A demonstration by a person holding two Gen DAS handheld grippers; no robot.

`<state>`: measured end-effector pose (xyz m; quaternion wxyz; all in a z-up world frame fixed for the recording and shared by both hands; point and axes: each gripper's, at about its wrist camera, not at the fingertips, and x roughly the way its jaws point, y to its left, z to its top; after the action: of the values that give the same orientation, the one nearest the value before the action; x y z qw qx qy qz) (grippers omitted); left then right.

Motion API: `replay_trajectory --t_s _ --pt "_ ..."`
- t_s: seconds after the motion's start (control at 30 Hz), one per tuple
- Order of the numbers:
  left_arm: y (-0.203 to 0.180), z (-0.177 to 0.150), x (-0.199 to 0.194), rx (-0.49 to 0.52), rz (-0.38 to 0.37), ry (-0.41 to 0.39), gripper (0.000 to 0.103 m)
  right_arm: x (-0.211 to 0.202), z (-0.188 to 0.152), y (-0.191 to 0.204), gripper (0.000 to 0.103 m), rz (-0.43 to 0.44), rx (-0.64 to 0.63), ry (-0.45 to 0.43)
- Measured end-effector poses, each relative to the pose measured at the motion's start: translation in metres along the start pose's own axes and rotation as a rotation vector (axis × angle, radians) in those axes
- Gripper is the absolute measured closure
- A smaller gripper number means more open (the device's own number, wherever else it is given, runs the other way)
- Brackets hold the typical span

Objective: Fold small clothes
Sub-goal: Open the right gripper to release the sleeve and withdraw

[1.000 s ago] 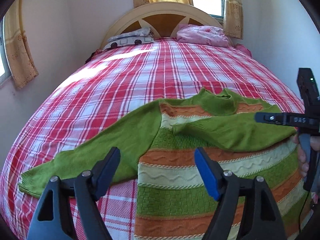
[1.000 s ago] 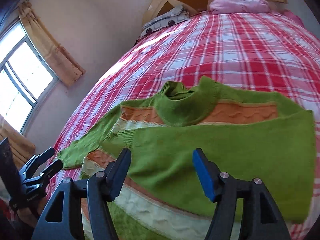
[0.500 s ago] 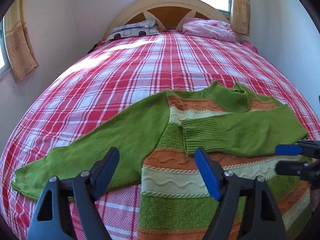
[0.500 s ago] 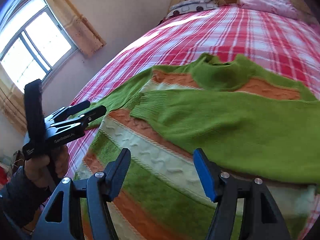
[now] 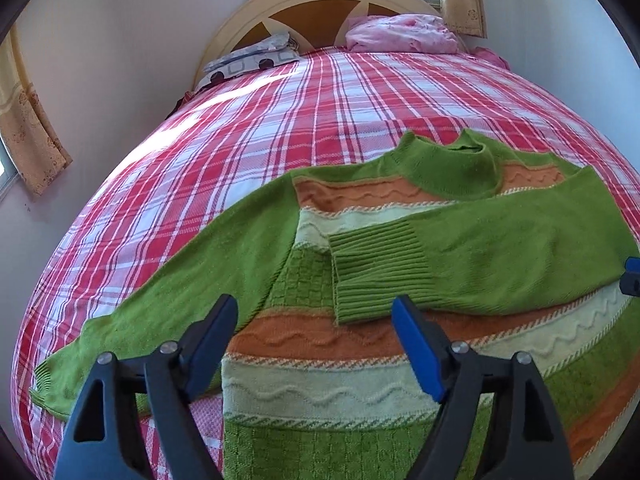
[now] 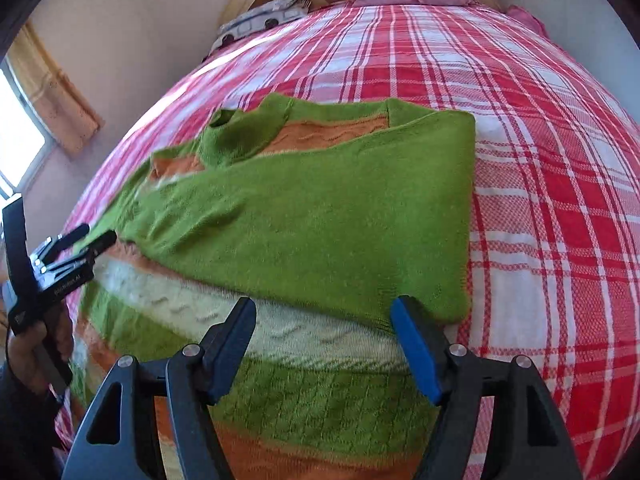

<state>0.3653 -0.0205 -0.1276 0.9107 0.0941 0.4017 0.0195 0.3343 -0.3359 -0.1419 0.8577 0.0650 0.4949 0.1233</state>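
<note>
Red-and-white plaid bedspread (image 5: 280,132) covers a bed with a rounded cream headboard (image 5: 320,4), yellow curtains (image 5: 28,128) hanging at the windows. At the head edge of the bed lie a grey patterned pillow (image 5: 248,60) and a pink pillow (image 5: 400,34).

A striped green, orange and cream sweater (image 5: 360,352) lies flat on the bedspread near the foot edge, collar (image 5: 456,164) toward the headboard. One green sleeve (image 5: 480,256) is folded across the chest, its ribbed cuff (image 5: 376,276) resting on the stripes; the other sleeve (image 5: 160,300) stretches out flat toward the bed's left edge.

The left gripper (image 5: 316,344) hovers above the lower part of the sweater, jaws spread wide and empty. The right gripper (image 6: 324,344) hangs over the folded sleeve near its fold, jaws likewise spread with nothing between them.
</note>
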Motion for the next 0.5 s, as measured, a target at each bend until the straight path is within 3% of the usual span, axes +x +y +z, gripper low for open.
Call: replay_trajectory --t_s 0.17,0.3,0.37,0.5 --pt "0.032 -0.007 -0.008 -0.05 0.032 -0.003 0.016 -0.012 0.023 0.027 0.032 0.014 -0.051 -0.084" --pt "0.071 -0.013 -0.02 -0.112 0.09 -0.026 0.012 0.034 0.028 0.02 0.031 -0.019 -0.004 0.032" --pt "0.095 -0.021 -0.028 -0.134 0.128 -0.037 0.012 0.033 0.017 0.024 0.031 -0.041 -0.055 0.012" --pt "0.159 -0.048 -0.038 -0.218 0.203 -0.027 0.006 0.019 0.013 0.042 0.031 -0.076 -0.097 0.057"
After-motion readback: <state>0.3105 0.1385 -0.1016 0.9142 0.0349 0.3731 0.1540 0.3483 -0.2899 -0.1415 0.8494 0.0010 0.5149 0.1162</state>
